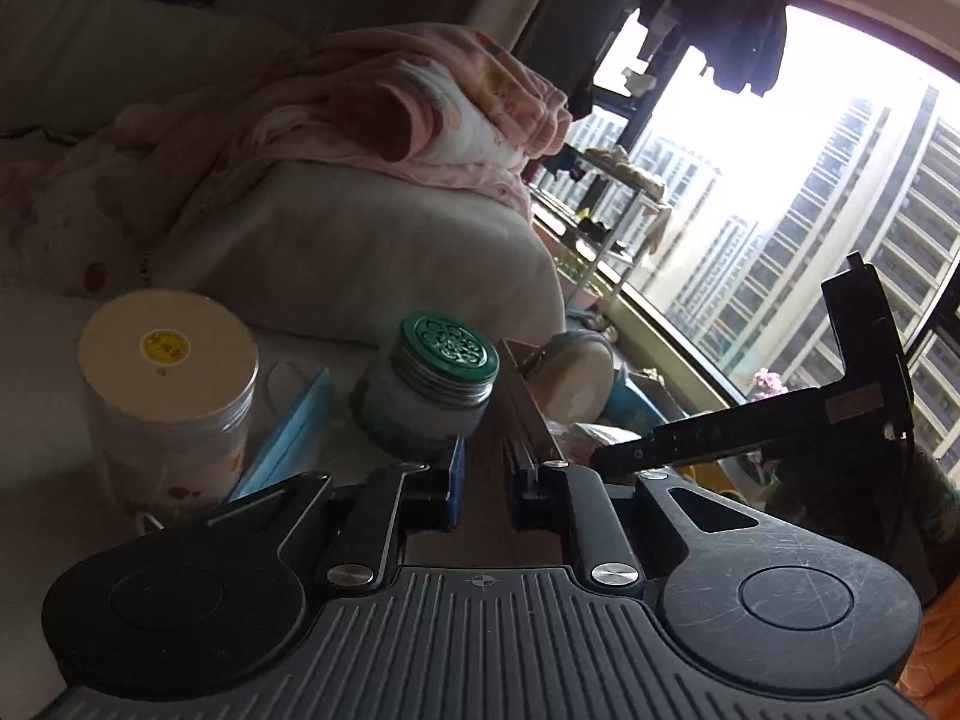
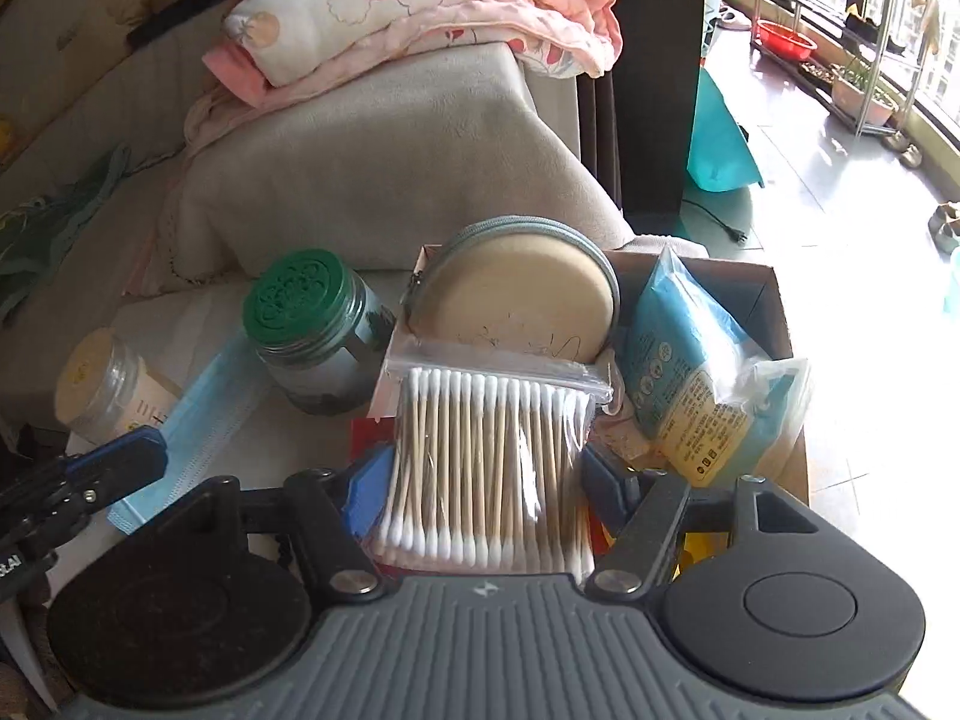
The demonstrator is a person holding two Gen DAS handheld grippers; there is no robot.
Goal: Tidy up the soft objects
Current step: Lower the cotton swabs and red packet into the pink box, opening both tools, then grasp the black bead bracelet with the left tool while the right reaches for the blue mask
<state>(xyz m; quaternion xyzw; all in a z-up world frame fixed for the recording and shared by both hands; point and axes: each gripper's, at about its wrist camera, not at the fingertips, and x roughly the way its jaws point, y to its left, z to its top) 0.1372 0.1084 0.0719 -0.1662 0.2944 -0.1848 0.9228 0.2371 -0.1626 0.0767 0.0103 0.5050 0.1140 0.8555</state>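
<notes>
The right claw (image 2: 486, 480) holds a clear zip bag of wooden-stemmed cotton swabs (image 2: 489, 468) between its blue pads, the jaws standing fairly wide around the bag's sides, just above the near edge of an open brown cardboard box (image 2: 774, 300). The bag's zip end overlaps the box rim, so it looks on the point of going in but is not yet down inside.

Already in the box are a round beige pouch with a grey zipper (image 2: 522, 300), standing on edge at the back, and a blue-and-yellow plastic packet in a clear wrapper (image 2: 690, 372) leaning at the right. By that showing, the sorting seems partly done — two soft things stowed, a third in hand.

Still outside, on the pale surface to the left of the box, lies a light-blue pleated face mask (image 2: 198, 414), between a green-lidded glass jar (image 2: 318, 336) and a clear round tub with a cream lid (image 2: 108, 384). The mask looks like the next soft item; the jars are hard and probably stay.

The left claw (image 1: 480, 480) is nearly closed with nothing visibly between its pads — its tip also shows low at the left of the right wrist view, close to the mask's near end.

A pink printed quilt (image 2: 432, 12) sits folded on a grey cushion (image 2: 384, 180) behind.
</notes>
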